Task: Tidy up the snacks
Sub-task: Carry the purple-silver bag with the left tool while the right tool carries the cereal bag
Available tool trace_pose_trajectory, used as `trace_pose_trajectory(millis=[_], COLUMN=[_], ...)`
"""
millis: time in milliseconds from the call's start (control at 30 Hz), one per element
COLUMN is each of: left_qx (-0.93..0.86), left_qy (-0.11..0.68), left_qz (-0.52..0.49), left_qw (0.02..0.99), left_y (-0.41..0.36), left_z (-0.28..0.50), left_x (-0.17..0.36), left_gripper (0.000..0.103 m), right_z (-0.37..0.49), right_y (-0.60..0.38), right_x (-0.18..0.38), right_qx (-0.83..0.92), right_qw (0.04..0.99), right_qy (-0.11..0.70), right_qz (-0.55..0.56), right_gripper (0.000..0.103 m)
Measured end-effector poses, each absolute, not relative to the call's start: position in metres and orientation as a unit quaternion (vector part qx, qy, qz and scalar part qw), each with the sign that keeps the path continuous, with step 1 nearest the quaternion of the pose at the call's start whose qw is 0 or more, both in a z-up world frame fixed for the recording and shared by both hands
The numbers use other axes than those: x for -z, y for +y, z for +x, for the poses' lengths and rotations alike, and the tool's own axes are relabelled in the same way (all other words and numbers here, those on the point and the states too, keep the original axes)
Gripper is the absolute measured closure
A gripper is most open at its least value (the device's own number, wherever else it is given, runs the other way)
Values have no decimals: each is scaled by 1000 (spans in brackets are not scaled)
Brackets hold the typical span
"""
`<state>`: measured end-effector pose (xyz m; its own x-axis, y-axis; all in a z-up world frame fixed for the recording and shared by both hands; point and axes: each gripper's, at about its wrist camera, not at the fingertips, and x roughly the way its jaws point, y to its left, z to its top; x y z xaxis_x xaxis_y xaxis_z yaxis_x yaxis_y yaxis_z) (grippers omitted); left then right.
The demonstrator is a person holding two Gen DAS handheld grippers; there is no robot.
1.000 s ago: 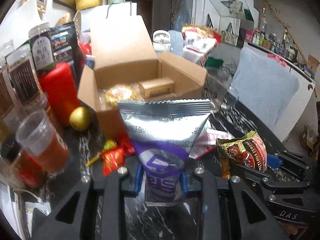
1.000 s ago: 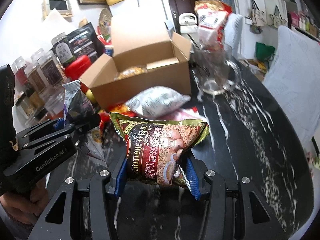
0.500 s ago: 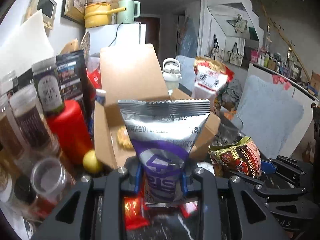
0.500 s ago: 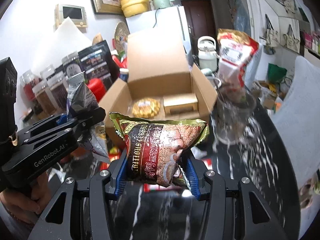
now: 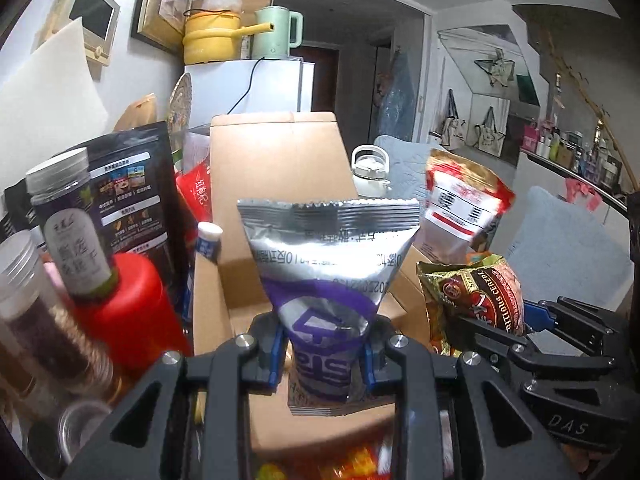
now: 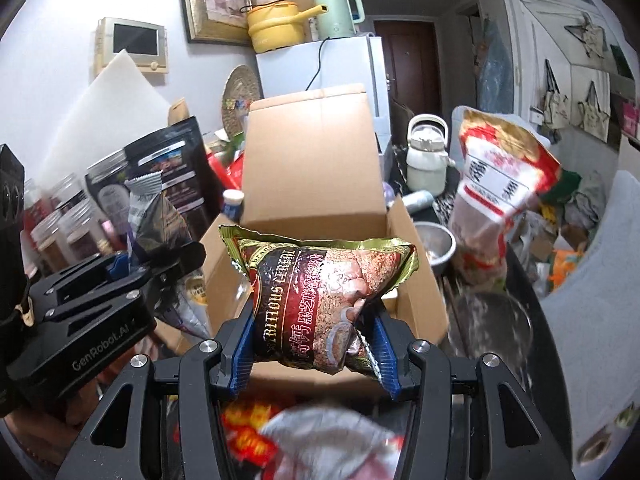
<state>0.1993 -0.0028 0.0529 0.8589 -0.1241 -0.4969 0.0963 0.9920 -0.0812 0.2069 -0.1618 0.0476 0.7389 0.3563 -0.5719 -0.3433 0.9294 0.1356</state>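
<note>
Crinkled silver foil packet [image 5: 328, 276] pinched in left gripper [image 5: 323, 354], glossy cereal pouch [image 6: 320, 300] clamped in right gripper [image 6: 314, 354], over corrugated cardboard box [image 6: 312, 168]

Both wrist views look forward and slightly down, close to the cardboard box [image 5: 276, 184] [image 6: 312, 168]; left view sits left of it; both share it.

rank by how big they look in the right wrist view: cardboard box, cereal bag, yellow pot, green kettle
1. cardboard box
2. cereal bag, though it is nearest the camera
3. yellow pot and green kettle look about alike; unranked
</note>
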Motion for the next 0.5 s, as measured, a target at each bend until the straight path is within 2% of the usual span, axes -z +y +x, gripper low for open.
trace_pose_trajectory(millis=[500], left_qx=[24], left_qy=[296], left_qz=[-18], left_qw=[955], left_y=[12], left_z=[281], left_x=[-21], left_gripper=[74], right_z=[302], right_y=[-139], right_x=[-20], right_qx=[-195], right_qw=[914], right_qy=[354], right_qz=[-8], right_gripper=[52])
